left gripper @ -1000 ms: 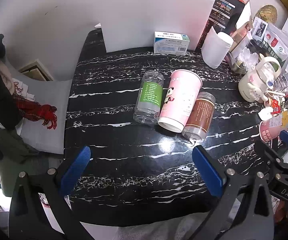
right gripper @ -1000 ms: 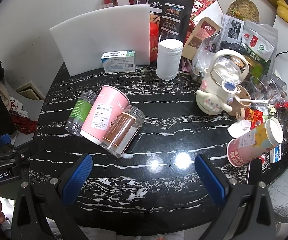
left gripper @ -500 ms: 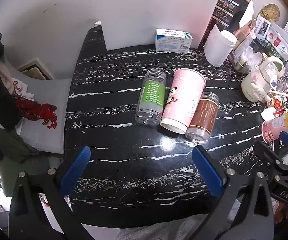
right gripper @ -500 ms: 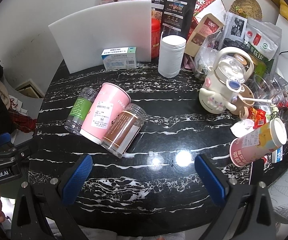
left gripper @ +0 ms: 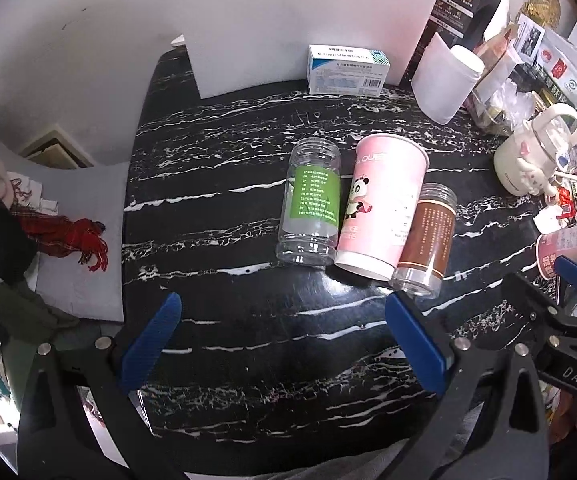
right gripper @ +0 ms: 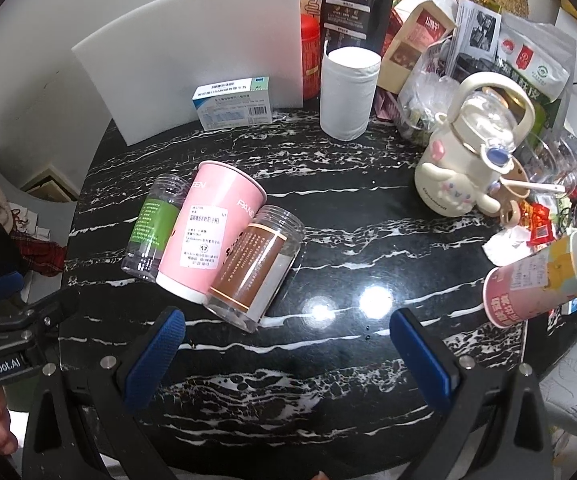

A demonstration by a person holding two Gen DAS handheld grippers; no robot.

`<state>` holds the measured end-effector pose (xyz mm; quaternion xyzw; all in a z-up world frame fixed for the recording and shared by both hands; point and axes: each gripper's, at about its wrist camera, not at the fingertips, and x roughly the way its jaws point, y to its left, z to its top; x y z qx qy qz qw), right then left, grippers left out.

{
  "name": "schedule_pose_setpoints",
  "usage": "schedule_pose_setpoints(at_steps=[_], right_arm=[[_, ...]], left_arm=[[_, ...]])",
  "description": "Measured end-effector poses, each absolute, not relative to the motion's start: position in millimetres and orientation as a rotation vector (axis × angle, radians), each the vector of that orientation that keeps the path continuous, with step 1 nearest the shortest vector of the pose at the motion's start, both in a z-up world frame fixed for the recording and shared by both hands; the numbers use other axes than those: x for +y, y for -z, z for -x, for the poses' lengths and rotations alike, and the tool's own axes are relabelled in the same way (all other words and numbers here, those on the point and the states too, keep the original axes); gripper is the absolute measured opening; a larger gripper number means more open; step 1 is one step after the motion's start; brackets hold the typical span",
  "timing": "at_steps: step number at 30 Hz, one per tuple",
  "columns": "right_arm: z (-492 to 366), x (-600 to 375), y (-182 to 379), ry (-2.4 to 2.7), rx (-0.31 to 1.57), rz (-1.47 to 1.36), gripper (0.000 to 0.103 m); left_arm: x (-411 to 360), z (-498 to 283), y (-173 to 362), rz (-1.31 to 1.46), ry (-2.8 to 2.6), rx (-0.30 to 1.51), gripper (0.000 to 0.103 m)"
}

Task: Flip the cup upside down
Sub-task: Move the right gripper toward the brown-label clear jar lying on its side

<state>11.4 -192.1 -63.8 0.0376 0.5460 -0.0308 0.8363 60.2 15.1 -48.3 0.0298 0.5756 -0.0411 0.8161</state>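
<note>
A pink paper cup (left gripper: pixel 380 208) with a panda print lies on its side on the black marble table (left gripper: pixel 228 340), its mouth pointing away from me. It also shows in the right wrist view (right gripper: pixel 208 236). A clear jar with a green label (left gripper: pixel 312 208) lies against its left side and a clear jar with a brown label (left gripper: pixel 426 240) against its right. My left gripper (left gripper: pixel 288 344) is open and empty, just short of the cup's base. My right gripper (right gripper: pixel 288 352) is open and empty, near the brown jar (right gripper: pixel 254 268).
A white board (right gripper: pixel 192 72), a medicine box (right gripper: pixel 232 102), a white paper roll (right gripper: pixel 348 92), a cream kettle (right gripper: pixel 468 160) and snack bags stand at the back and right. Another pink cup (right gripper: pixel 540 280) lies tilted at the right edge.
Both grippers have moved slightly forward toward the cup and jars, which look larger now. Jaws stay open; nothing on the table has moved.
</note>
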Motion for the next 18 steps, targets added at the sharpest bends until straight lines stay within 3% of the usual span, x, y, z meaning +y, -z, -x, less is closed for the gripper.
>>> schedule_pose_setpoints(at_steps=[18], right_arm=[[-72, -181, 129, 0.139, 1.230, -0.153, 0.101]], left_arm=[[33, -114, 95, -0.107, 0.076, 1.292, 0.102]])
